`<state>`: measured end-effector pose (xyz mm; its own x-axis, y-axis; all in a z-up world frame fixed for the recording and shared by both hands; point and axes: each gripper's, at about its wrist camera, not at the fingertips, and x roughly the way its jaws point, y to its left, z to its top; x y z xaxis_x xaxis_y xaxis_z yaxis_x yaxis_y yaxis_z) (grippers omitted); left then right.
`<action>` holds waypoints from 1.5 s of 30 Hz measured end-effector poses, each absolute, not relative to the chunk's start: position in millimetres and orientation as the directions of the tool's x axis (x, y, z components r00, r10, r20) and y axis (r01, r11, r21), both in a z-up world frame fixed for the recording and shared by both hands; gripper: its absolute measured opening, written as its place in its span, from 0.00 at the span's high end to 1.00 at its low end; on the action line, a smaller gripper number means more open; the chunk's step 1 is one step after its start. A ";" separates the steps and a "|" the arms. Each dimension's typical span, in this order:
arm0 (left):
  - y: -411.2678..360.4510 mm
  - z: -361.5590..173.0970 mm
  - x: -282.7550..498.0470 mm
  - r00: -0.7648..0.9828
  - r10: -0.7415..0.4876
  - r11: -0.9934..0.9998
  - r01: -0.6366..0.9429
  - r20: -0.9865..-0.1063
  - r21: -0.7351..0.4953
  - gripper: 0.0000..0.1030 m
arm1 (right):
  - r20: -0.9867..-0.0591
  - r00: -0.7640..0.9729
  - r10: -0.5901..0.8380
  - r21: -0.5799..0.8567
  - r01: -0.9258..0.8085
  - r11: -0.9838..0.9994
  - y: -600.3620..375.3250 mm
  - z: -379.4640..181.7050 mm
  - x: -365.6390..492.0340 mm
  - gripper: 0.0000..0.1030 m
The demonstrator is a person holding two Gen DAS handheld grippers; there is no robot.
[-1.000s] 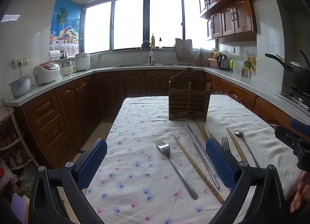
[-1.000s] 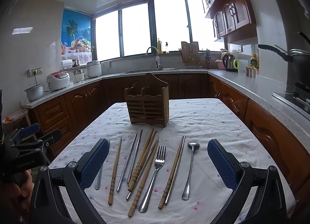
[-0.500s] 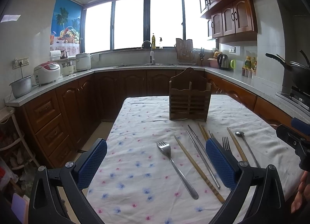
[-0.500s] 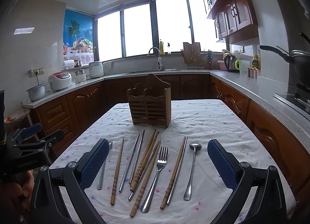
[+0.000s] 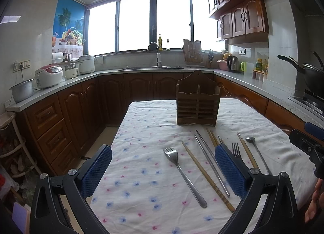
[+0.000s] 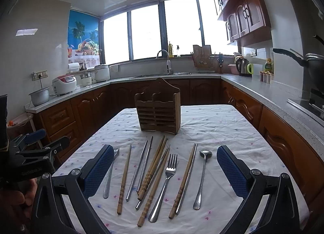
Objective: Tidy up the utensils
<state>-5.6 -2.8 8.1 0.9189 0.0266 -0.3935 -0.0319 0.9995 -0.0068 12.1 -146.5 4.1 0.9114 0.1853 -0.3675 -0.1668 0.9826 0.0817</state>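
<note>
Utensils [image 6: 160, 175] haven't budged on the tablecloth [image 6: 222, 132] since a second ago, both grippers [image 5: 163, 171] [image 6: 165, 170] still wide open, so nothing's sorted into the wooden holder [image 6: 158, 112] yet.

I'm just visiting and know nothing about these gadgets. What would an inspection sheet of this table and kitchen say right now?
Surface: table under a white flowered cloth, wrinkled.
Job's things: wooden utensil holder upright at the far end, no utensils seen in it; two forks, a spoon, wooden chopsticks and metal chopsticks lying flat in front of it, some overlapping.
Clutter: nothing seen on the table.
Grippers: left tongs open, empty; right tongs open, empty; both above the near edge.
Cables: one from the wall socket toward the counter.
Surroundings: rice cooker, sink tap, kettle, wok, brown cabinets.
</note>
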 end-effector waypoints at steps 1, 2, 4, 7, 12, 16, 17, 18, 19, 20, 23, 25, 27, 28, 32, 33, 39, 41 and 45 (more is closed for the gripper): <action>-2.7 8.2 -5.5 0.919 0.026 0.999 -0.031 -0.394 -0.007 0.01 | -0.368 0.911 0.186 0.081 -0.168 0.982 -146.5 4.3 12.2 0.01; -2.7 8.1 -5.6 0.919 0.026 0.999 -0.031 -0.394 -0.006 0.01 | -0.367 0.911 0.187 0.081 -0.169 0.982 -146.3 4.5 12.2 0.01; -2.8 8.0 -5.4 0.919 0.027 0.999 -0.032 -0.394 -0.008 0.01 | -0.366 0.912 0.187 0.082 -0.169 0.982 -146.0 4.7 11.8 0.01; -2.8 7.8 -5.4 0.918 0.026 0.999 -0.032 -0.395 -0.008 0.01 | -0.366 0.912 0.188 0.080 -0.170 0.982 -145.6 4.8 11.6 0.01; -2.6 7.2 -4.3 0.915 0.026 0.999 -0.034 -0.402 -0.012 0.01 | -0.369 0.910 0.190 0.082 -0.172 0.982 -145.1 5.2 12.1 0.01; -2.1 7.1 -1.1 0.911 0.024 0.999 -0.033 -0.412 -0.014 0.01 | -0.376 0.906 0.193 0.087 -0.173 0.981 -145.0 5.6 14.3 0.01; -1.8 7.2 0.3 0.909 0.023 0.999 -0.033 -0.416 -0.016 0.01 | -0.378 0.905 0.193 0.088 -0.173 0.981 -145.3 5.2 15.4 0.01; -1.5 6.9 1.5 0.907 0.021 0.999 -0.032 -0.420 -0.018 0.01 | -0.382 0.904 0.194 0.089 -0.173 0.981 -145.4 4.7 16.6 0.01; -1.2 6.7 3.1 0.905 0.018 0.999 -0.030 -0.426 -0.021 0.01 | -0.384 0.902 0.196 0.091 -0.174 0.981 -145.6 3.9 17.5 0.01; -0.7 6.4 5.1 0.901 0.015 0.999 -0.029 -0.433 -0.025 0.01 | -0.387 0.901 0.195 0.092 -0.173 0.981 -146.2 3.5 19.0 0.01; 2.4 6.6 13.0 0.890 0.009 0.999 -0.028 -0.455 -0.035 0.01 | -0.397 0.896 0.199 0.099 -0.173 0.980 -148.3 1.6 23.1 0.01; 4.1 6.7 18.6 0.883 -0.001 0.999 -0.023 -0.470 -0.045 0.01 | -0.406 0.892 0.198 0.106 -0.169 0.980 -150.2 0.3 27.1 0.02; 5.2 7.4 26.8 0.873 -0.011 0.998 -0.017 -0.488 -0.053 0.01 | -0.419 0.886 0.200 0.114 -0.167 0.979 -152.3 -1.4 31.7 0.06; 6.2 8.0 32.0 0.866 -0.016 0.998 -0.014 -0.500 -0.057 0.02 | -0.426 0.883 0.200 0.119 -0.165 0.979 -153.5 -2.2 34.5 0.07; 9.7 10.0 52.5 0.838 -0.044 0.996 -0.003 -0.544 -0.085 0.07 | -0.453 0.866 0.211 0.144 -0.162 0.976 -160.2 -6.3 46.7 0.18; 11.1 10.9 56.2 0.830 -0.050 0.996 -0.001 -0.555 -0.091 0.08 | -0.461 0.861 0.213 0.149 -0.162 0.975 -162.2 -7.9 50.4 0.21; 12.6 13.6 92.2 0.770 -0.117 0.991 0.046 -0.627 -0.128 0.18 | -0.512 0.823 0.247 0.196 -0.168 0.966 -170.7 -16.3 74.4 0.32; 12.2 13.2 104.0 0.752 -0.139 0.988 0.064 -0.645 -0.138 0.24 | -0.528 0.806 0.269 0.221 -0.175 0.959 -173.2 -18.6 83.6 0.33; 8.3 14.0 128.0 0.715 -0.167 0.985 0.091 -0.679 -0.147 0.28 | -0.558 0.776 0.293 0.248 -0.181 0.952 -176.7 -22.8 103.3 0.38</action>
